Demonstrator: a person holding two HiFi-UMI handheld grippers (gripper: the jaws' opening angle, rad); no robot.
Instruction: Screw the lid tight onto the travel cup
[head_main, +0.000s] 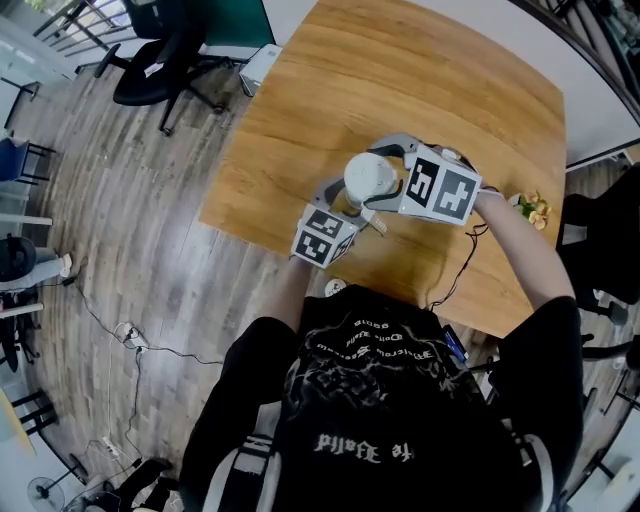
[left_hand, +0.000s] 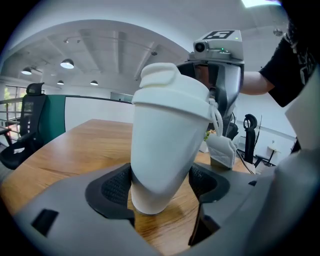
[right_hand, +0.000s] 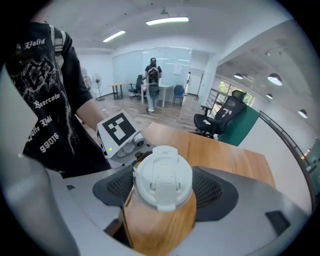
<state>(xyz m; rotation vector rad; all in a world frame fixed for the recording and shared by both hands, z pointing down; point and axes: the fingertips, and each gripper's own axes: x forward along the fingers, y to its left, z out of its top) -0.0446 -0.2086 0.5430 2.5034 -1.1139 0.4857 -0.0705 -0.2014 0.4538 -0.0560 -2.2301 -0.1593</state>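
A white travel cup (left_hand: 162, 150) stands tilted over the wooden table (head_main: 330, 90). My left gripper (left_hand: 160, 186) is shut on its lower body, one dark pad on each side. The white flip lid (right_hand: 162, 176) sits on top of the cup, and my right gripper (right_hand: 162, 187) comes down from above, shut on the lid's rim. In the head view the lid (head_main: 370, 178) shows between the left gripper (head_main: 348, 212) and the right gripper (head_main: 388, 168). The cup's base is hidden there. A white strap (left_hand: 216, 116) hangs from the lid.
Small yellow flowers (head_main: 533, 208) lie at the table's right edge. A black cable (head_main: 460, 265) runs over the near edge. A black office chair (head_main: 160, 60) stands on the floor to the far left. The table's far half is bare wood.
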